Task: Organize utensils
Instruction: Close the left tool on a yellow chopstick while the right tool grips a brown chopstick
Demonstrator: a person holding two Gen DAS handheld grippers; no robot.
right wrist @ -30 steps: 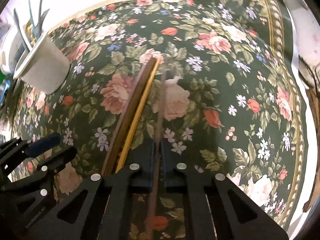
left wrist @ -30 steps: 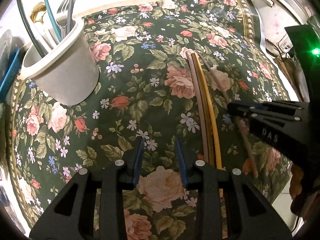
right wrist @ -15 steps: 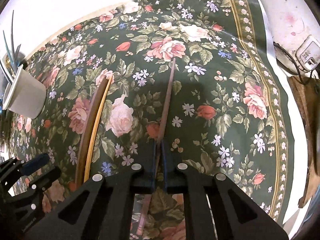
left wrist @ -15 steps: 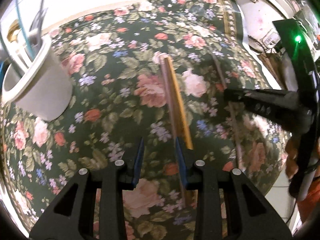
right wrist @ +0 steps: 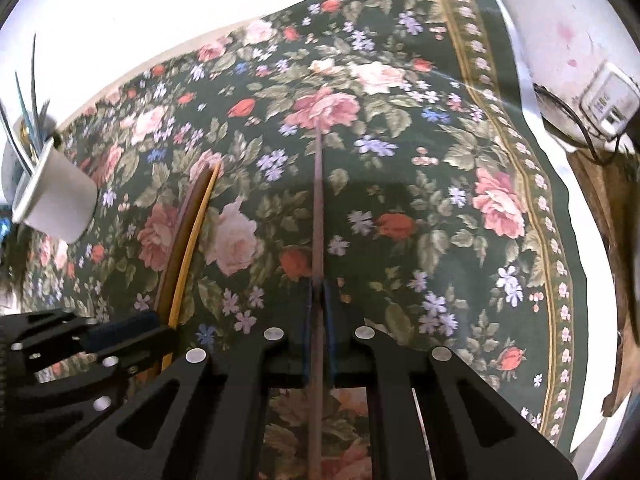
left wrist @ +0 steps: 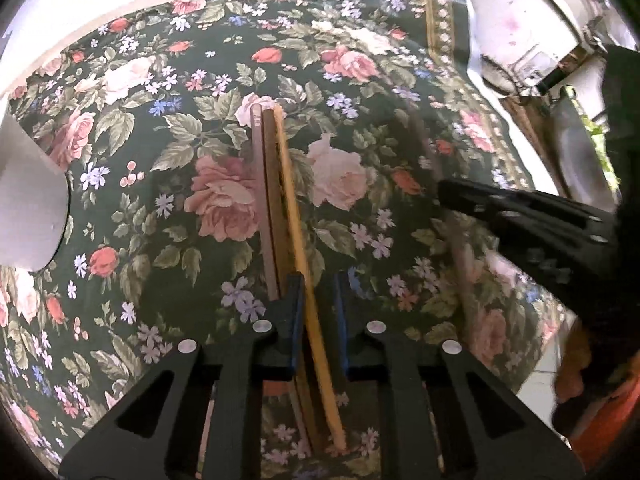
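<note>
Right wrist: floral tablecloth point(right wrist: 400, 208); right claw point(right wrist: 318, 312) clenched on chopstick point(right wrist: 319, 200), left claw point(left wrist: 316, 300) released.

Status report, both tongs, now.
Right tongs shut on brown chopstick. Left tongs open, straddling yellow chopstick on the cloth. White holder off left; nothing between.

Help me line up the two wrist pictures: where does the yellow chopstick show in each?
Left wrist: yellow chopstick runs up the centre, passing between the left gripper fingers.
Right wrist: yellow chopstick lies left of centre, beside the brown sticks, above the left gripper.
Shared landmark: white utensil cup, at the left edge.
</note>
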